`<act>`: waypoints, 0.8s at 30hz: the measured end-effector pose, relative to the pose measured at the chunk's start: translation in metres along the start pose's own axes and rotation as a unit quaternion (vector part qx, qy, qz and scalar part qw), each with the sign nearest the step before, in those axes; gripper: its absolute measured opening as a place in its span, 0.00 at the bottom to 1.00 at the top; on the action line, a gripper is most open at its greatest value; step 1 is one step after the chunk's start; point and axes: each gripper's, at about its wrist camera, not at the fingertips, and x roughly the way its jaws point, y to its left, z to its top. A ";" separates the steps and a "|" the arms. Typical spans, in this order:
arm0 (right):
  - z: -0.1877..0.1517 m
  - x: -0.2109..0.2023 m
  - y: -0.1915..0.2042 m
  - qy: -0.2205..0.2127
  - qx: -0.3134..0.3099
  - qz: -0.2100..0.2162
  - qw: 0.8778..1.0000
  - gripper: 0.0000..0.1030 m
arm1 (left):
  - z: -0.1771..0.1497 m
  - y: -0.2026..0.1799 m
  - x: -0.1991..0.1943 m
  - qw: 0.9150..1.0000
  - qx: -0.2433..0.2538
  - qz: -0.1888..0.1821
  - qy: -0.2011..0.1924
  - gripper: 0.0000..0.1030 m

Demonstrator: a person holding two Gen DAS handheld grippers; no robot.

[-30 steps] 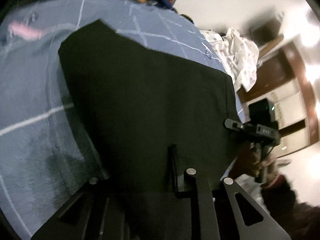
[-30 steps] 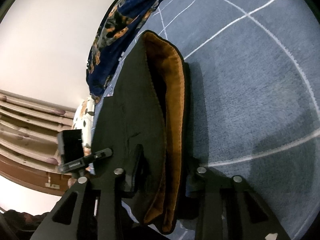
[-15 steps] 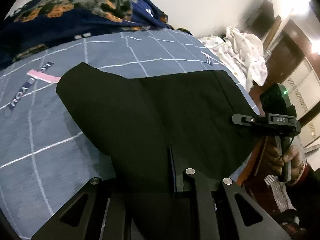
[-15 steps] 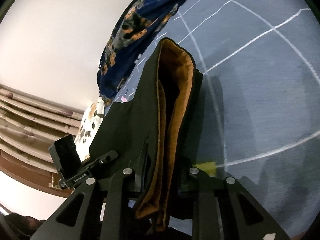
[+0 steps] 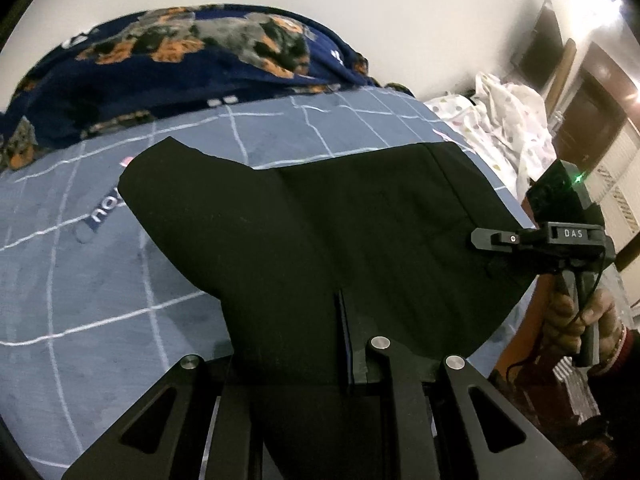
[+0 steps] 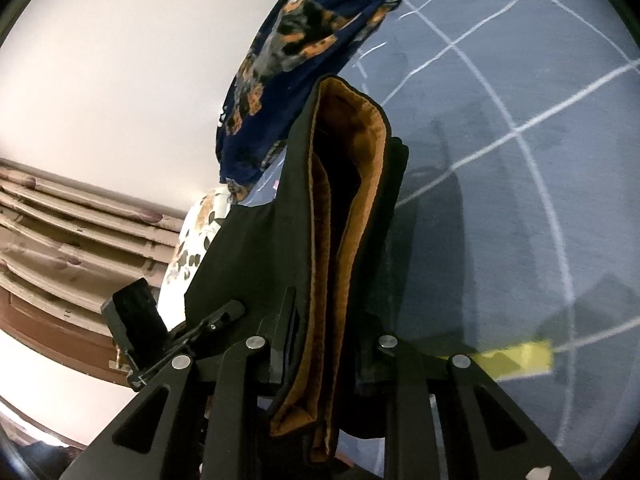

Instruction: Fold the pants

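Blue-grey bedsheet with a white grid of lines (image 5: 100, 280) covers the bed and fills most of both views; a navy blanket with orange and grey dog print (image 5: 180, 64) is heaped along its far edge by the wall. The black fabric pants with orange-brown lining (image 5: 360, 240) hang in a broad sheet between the two grippers, far corner draped on the sheet at left, the rest lifted off it. In the right wrist view the pants (image 6: 344, 240) show as stacked layers, lining edge facing the camera. Left gripper (image 5: 344, 344) is almost fully closed, pinching a thin edge of the black cloth. Right gripper (image 6: 328, 344) is clamped on the thick layered bundle, so its jaws stand a bit wider. Judgement: mid-fold, carrying the near edge over. To do it well: keep both pinches firm, keep the cloth taut between the hands, move both at the same height so the edge stays straight, lay it down aligned before releasing. Left gripper tilts steeply down toward the bed; right one points shallower. A hand (image 5: 580, 320) grips the right tool's handle at far right.
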 end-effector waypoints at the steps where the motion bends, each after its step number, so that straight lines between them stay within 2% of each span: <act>1: 0.002 0.004 0.004 0.002 -0.001 0.002 1.000 0.20 | 0.001 0.004 -0.003 1.000 0.000 0.005 -0.003 0.15; 9: 0.021 0.042 0.028 0.016 -0.006 0.020 1.000 0.20 | 0.017 0.039 -0.024 0.999 -0.011 0.031 -0.023 0.15; 24: 0.083 0.138 0.066 0.033 -0.009 0.065 0.997 0.20 | 0.063 0.127 -0.036 0.994 -0.032 0.086 -0.053 0.15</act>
